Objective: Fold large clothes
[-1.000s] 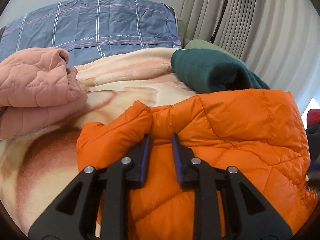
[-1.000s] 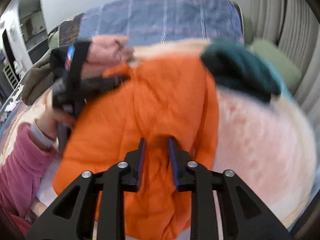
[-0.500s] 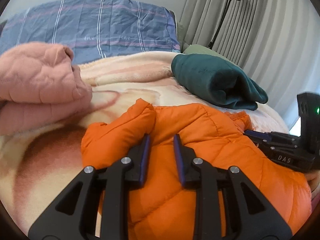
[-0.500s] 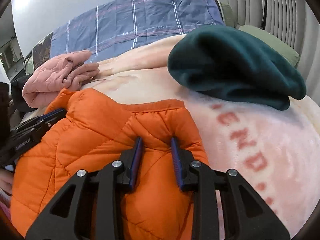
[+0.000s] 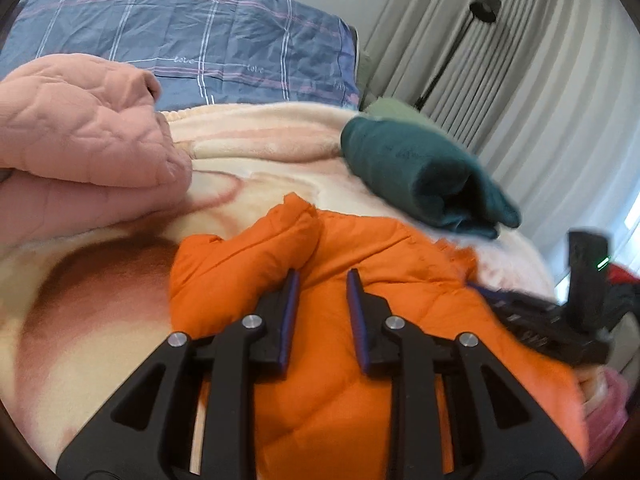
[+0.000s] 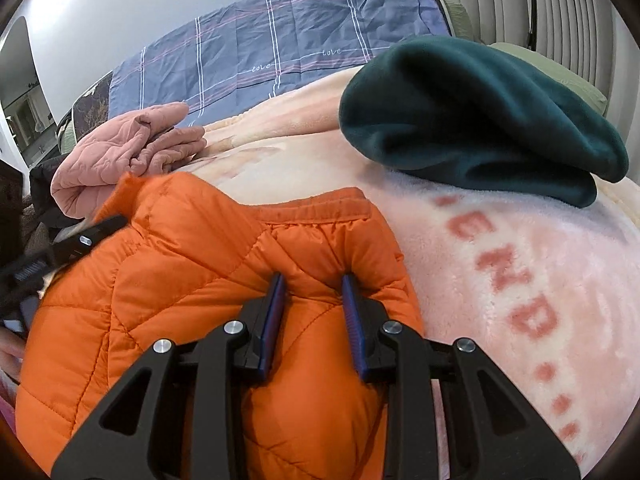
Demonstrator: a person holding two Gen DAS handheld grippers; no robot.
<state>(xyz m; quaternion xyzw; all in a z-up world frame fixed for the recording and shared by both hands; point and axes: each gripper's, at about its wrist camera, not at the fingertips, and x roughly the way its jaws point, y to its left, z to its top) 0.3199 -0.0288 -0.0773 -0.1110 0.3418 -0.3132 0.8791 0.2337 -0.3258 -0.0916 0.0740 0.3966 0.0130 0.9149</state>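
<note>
An orange quilted puffer jacket [image 5: 400, 280] lies on a cream and pink blanket [image 5: 100, 300] on a bed. My left gripper [image 5: 320, 276] is shut on a thick fold near the jacket's left corner. My right gripper [image 6: 312, 280] is shut on a padded fold near the jacket's hem edge [image 6: 320, 204]. The right gripper also shows at the right of the left wrist view [image 5: 540, 320]. The left gripper shows at the left edge of the right wrist view [image 6: 60, 248]. The jacket [image 6: 180, 280] lies bunched between them.
A folded pink quilted garment [image 5: 80, 152] lies at the left. A folded dark green fleece [image 5: 420, 172] lies at the back right. A blue plaid pillow [image 5: 180, 40] is at the head of the bed. Curtains [image 5: 540, 100] and a floor lamp [image 5: 484, 8] stand at the right.
The raised jacket half came down and now lies folded on the blanket. The right gripper moved down and forward with it. Both grippers kept hold of the jacket.
</note>
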